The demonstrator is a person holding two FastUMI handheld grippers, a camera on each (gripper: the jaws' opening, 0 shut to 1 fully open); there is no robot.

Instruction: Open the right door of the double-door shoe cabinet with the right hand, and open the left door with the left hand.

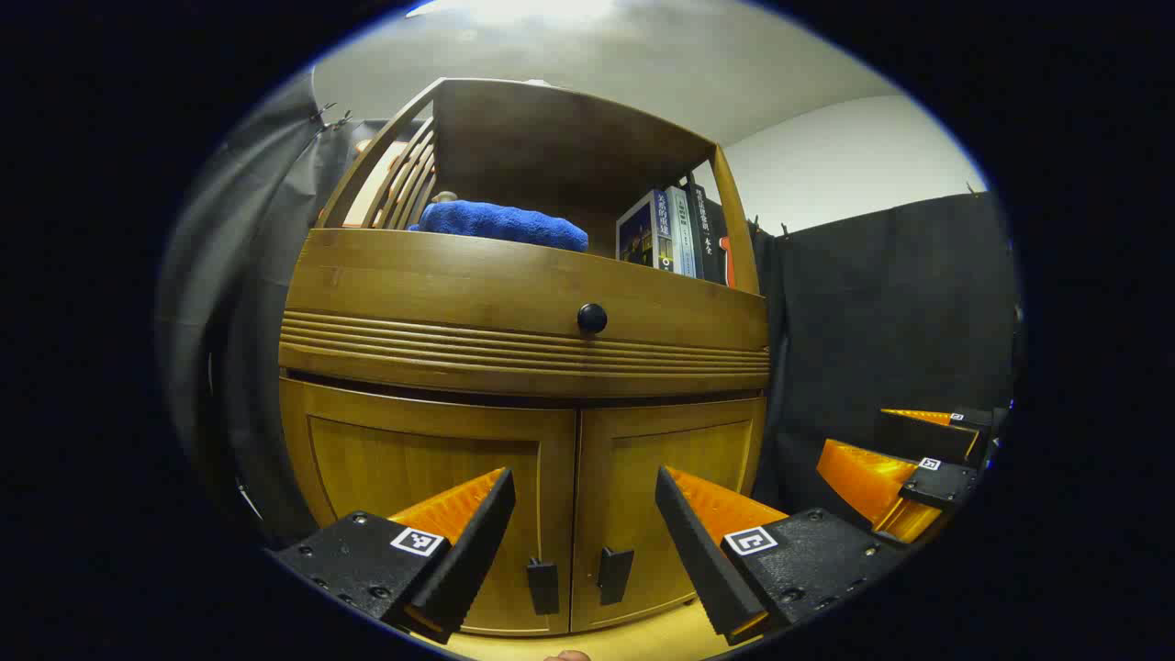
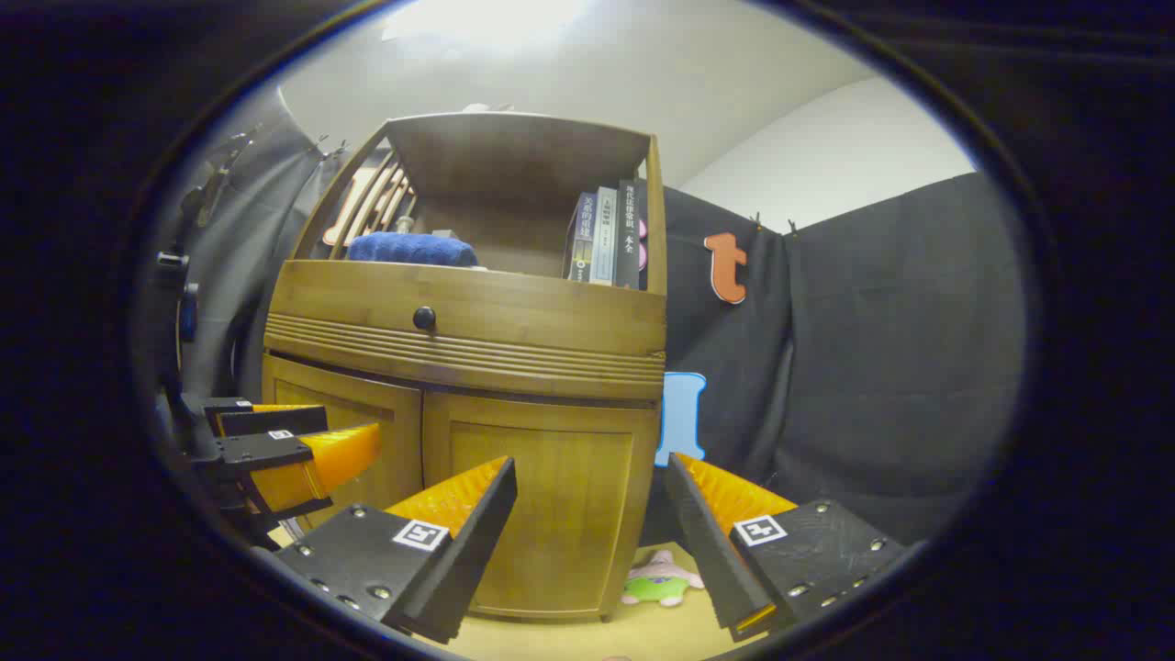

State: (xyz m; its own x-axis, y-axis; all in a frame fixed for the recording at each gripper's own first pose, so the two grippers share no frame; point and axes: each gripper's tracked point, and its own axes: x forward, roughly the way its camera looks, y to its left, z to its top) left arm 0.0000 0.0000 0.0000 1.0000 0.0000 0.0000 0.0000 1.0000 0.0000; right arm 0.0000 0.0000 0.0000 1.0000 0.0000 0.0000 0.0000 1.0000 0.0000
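Approach step, both doors shut. Left door point(image 1: 431, 514) and its handle point(image 1: 542, 586) sit at the cabinet's point(image 1: 523, 285) bottom centre seam; left gripper point(image 1: 585, 551) gapes wide, empty, short of them. Right door point(image 1: 665, 500), handle point(image 1: 614, 575) beside it. Right gripper point(image 2: 589, 551) also wide, empty, off the right front corner. Next, probably: right gripper shifts over to its handle.

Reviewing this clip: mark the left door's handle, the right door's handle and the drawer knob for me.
left door handle point(image 1: 542, 587), left gripper view, middle of the dark pull.
right door handle point(image 1: 614, 575), left gripper view, middle of the dark pull.
drawer knob point(image 1: 592, 318), left gripper view, centre of the round knob.
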